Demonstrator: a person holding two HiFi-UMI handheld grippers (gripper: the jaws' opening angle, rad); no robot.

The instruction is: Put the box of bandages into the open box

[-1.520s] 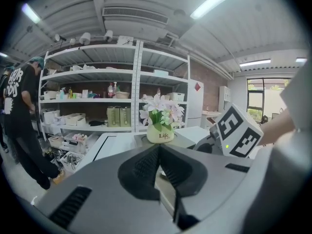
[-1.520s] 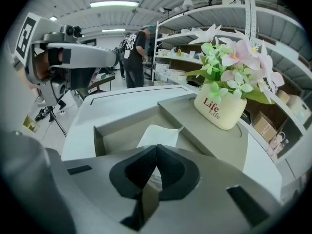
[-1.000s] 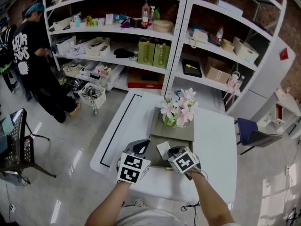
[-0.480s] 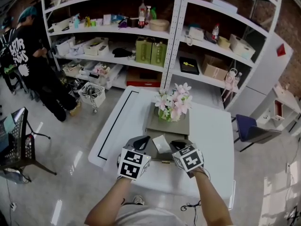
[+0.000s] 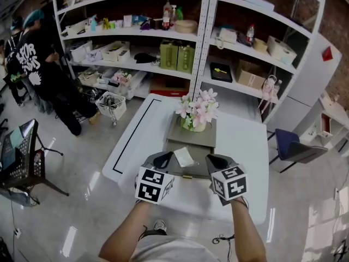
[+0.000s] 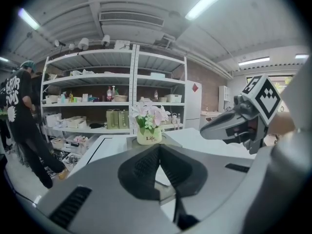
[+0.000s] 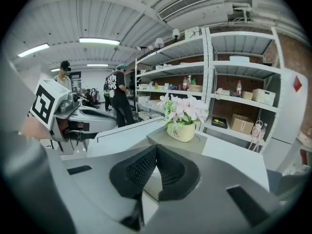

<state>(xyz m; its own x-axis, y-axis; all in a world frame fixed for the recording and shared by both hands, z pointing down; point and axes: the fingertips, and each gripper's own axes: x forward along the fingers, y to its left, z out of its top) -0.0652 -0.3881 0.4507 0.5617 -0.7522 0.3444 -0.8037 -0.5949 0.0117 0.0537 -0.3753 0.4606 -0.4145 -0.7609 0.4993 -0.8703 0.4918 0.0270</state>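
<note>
A small white box of bandages (image 5: 184, 157) lies tilted at the open grey box (image 5: 197, 173) near the table's front edge. Whether it rests inside or on the rim I cannot tell. My left gripper (image 5: 163, 159) is just left of the white box and my right gripper (image 5: 214, 161) just right of it, neither touching it. In the left gripper view the left gripper (image 6: 160, 146) has its jaws closed tip to tip with nothing held. The right gripper (image 7: 156, 146) looks the same in its own view.
A pot of pink flowers (image 5: 193, 113) stands on a grey slab (image 5: 191, 139) behind the open box, on the white table (image 5: 245, 146). Stocked shelves (image 5: 180, 64) rise beyond it. A person in black (image 5: 38, 64) stands far left, by a chair (image 5: 22, 157).
Both grippers have drawn apart and back toward me. The right gripper, close beside the white box a second ago, now sits clear of it, and the box lies between them.
</note>
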